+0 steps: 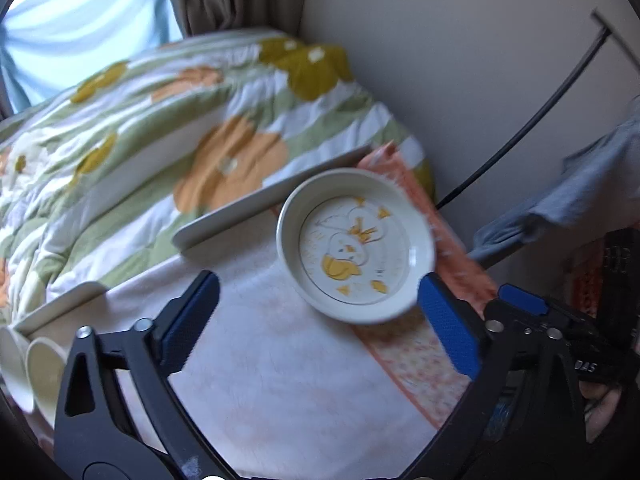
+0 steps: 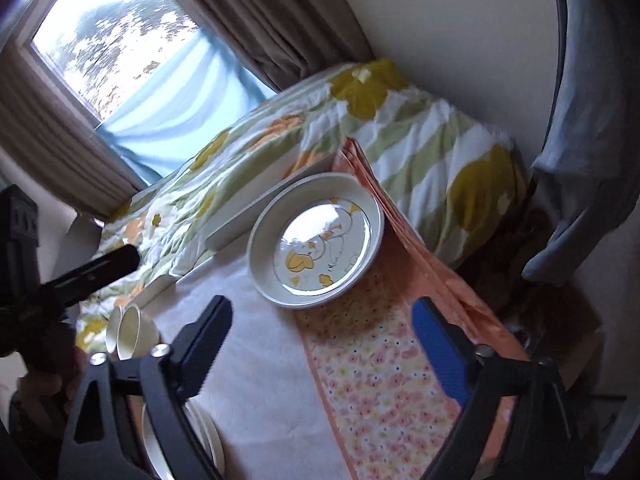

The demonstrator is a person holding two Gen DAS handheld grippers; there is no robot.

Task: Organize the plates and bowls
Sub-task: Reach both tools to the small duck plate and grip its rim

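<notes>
While my left gripper and right gripper both stood spread wide with nothing between the pads, the shallow cream plate with the yellow cartoon print lay flat ahead of them. It straddled the seam between the pale pink fleece cloth and the orange flowered mat, near the mat's far edge. One long white rectangular tray lay just beyond, against the flowered green-and-orange quilt. Two cream cups lay tipped near the cloth's left side. Open cloth ran between my jaws and the plate. Beside my right pad I read "DAS" on the other gripper's body.
</notes>
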